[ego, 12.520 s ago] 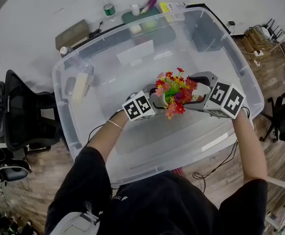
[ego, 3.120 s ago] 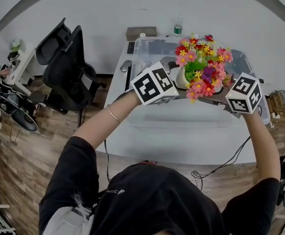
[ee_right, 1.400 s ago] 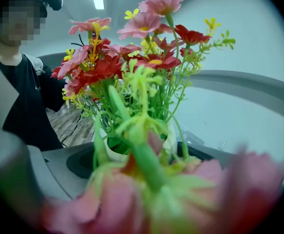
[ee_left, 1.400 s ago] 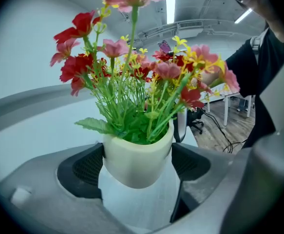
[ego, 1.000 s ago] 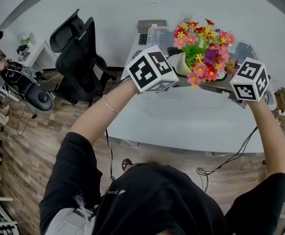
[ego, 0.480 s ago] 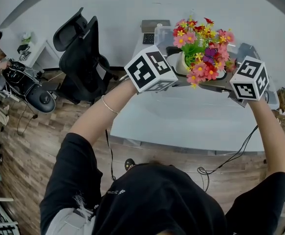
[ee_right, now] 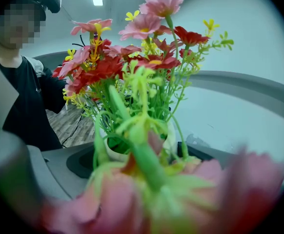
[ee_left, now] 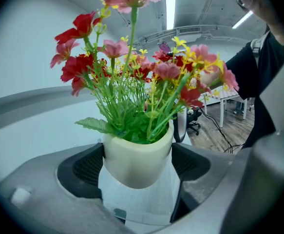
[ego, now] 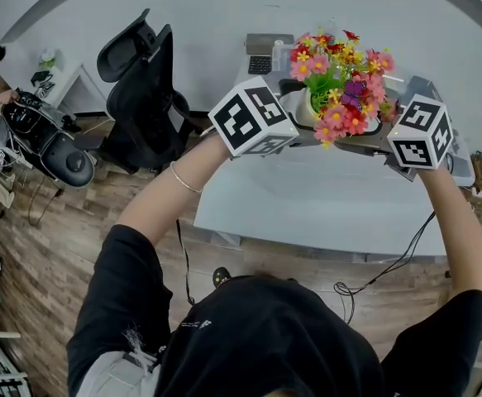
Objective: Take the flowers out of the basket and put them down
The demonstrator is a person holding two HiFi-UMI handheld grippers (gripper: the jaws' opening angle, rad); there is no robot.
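Left gripper (ee_left: 138,168) and right gripper (ee_right: 141,156) both clamp the cream flower pot (ego: 300,107), raised above the white table (ego: 323,198).

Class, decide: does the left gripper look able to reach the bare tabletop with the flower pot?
Probably yes: the left gripper, shut on the flower pot, is above bare tabletop; the clear bin sits farther back.
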